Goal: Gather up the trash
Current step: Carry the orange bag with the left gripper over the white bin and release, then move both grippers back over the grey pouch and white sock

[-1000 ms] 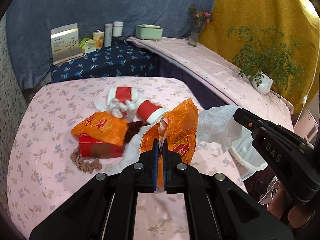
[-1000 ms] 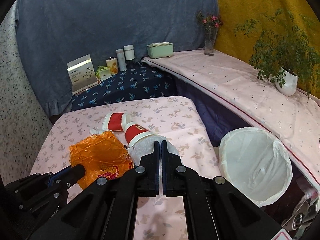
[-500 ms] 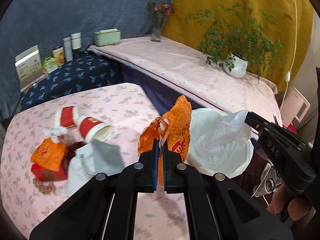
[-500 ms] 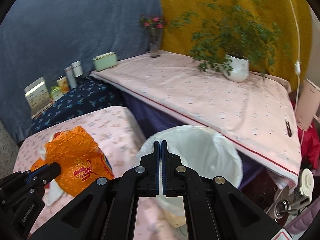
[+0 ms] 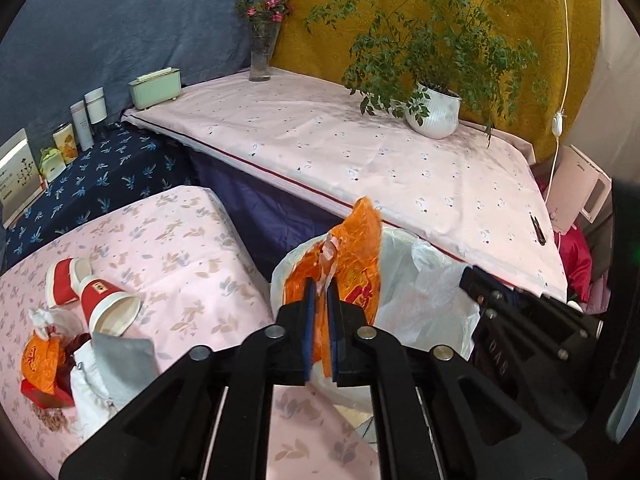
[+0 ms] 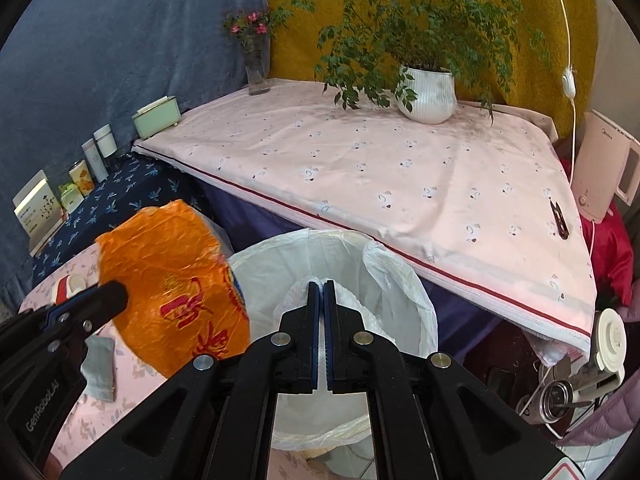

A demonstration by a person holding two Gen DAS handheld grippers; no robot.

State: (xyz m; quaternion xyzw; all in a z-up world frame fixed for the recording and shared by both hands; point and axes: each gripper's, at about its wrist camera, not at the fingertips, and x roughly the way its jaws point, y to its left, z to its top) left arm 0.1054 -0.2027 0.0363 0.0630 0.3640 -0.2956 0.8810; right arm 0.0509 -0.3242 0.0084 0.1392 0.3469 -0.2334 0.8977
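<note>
Bin (image 6: 404,280), white liner, sits off the table edge, mouth up; in R wrist view it fills the centre, at 12 o'clock just past the R tongs. Pink-cloth table (image 5: 180,240) lies at 9 o'clock of the bin.

Key relation: both loads hang at or over the bin mouth. Orange wrapper (image 5: 356,264) runs long axis roughly upright, top toward 12, lower end between the L tongs (image 5: 321,292); bin rim directly behind and below it. Looks like the drop just needs a release, no further reach.

L tongs: jaws have just been opening, visible gap, wrapper between the pads but the pads seem not to pinch it any more. R tongs (image 6: 321,292): jaws nearly together, a thin slit only; white crumpled paper (image 6: 296,296) peeks out on both sides of the tips, so likely clamped on it. R hand is nearer the bin centre; L sits at its 9 o'clock side.

View diffs: L view shows leftover trash on the table at 8 o'clock – red paper cups (image 5: 100,296), small orange packet (image 5: 40,364), grey-white rag (image 5: 116,364). R view hides most of that behind the wrapper but shows bin interior, which L view blocks.
</note>
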